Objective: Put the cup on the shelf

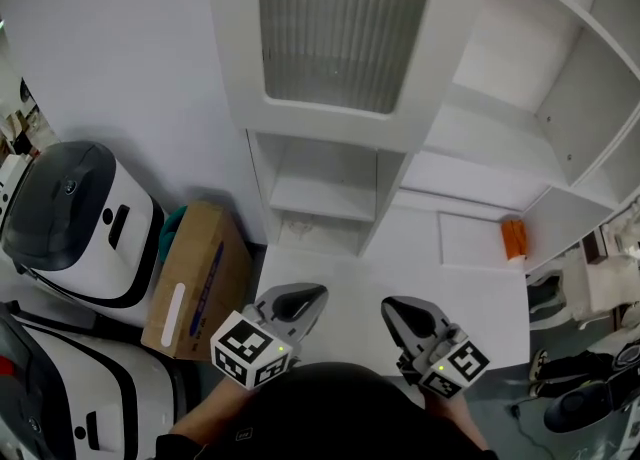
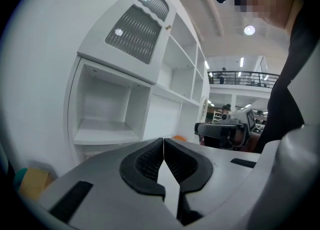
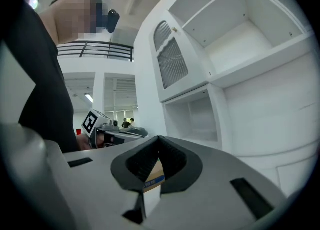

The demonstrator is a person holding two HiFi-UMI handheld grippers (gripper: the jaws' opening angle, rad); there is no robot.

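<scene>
An orange cup (image 1: 513, 238) stands on the low white ledge (image 1: 420, 258) of the shelf unit (image 1: 325, 193), at its right end by the tall open shelves (image 1: 520, 98). In the left gripper view the cup (image 2: 179, 138) shows just past my jaws as a small orange spot. My left gripper (image 1: 316, 294) (image 2: 163, 141) is shut and empty, held in front of the ledge. To its right, my right gripper (image 1: 390, 306) (image 3: 159, 140) is likewise shut with nothing in it. Both grippers are well apart from the cup.
A cabinet door with ribbed glass (image 1: 340, 28) stands above an open cubby (image 1: 315, 183). A cardboard box (image 1: 195, 278) leans left of the unit, beside white rounded machines (image 1: 80, 218). Dark equipment (image 1: 590, 398) stands on the floor at the right.
</scene>
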